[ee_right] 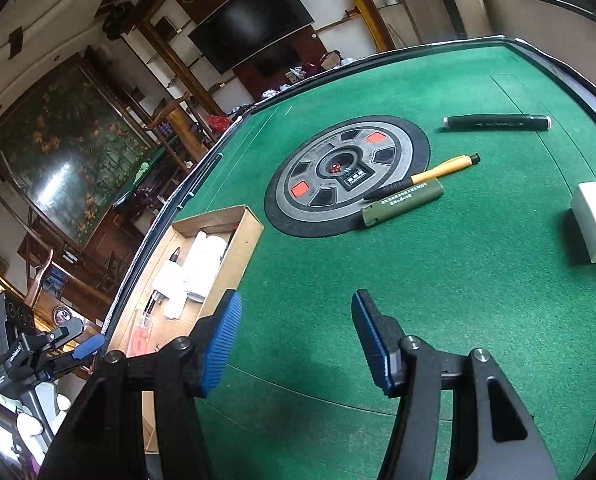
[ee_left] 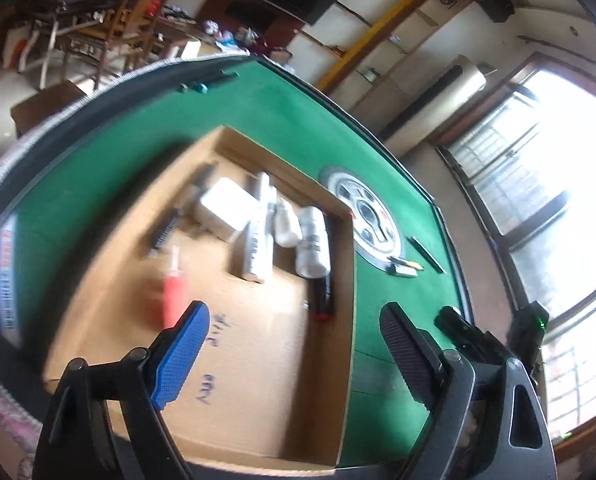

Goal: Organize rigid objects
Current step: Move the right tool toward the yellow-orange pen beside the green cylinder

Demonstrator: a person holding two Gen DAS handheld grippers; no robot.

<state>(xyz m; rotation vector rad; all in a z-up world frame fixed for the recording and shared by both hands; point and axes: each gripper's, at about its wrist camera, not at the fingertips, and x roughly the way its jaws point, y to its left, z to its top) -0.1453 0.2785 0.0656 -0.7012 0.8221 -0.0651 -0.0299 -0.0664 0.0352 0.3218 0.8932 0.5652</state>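
Pen (ee_right: pixel 444 171) and green tube (ee_right: pixel 402 203) lie touching beside the centre dial (ee_right: pixel 330 152).

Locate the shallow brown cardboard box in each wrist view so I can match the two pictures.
Left wrist view: the shallow brown cardboard box fills the centre, seen close from above, with white bottles inside.
Right wrist view: the same box lies small at lower left, along the table's edge.
Shared landmark: the round grey dial set in the green felt table, just beyond the box's corner.
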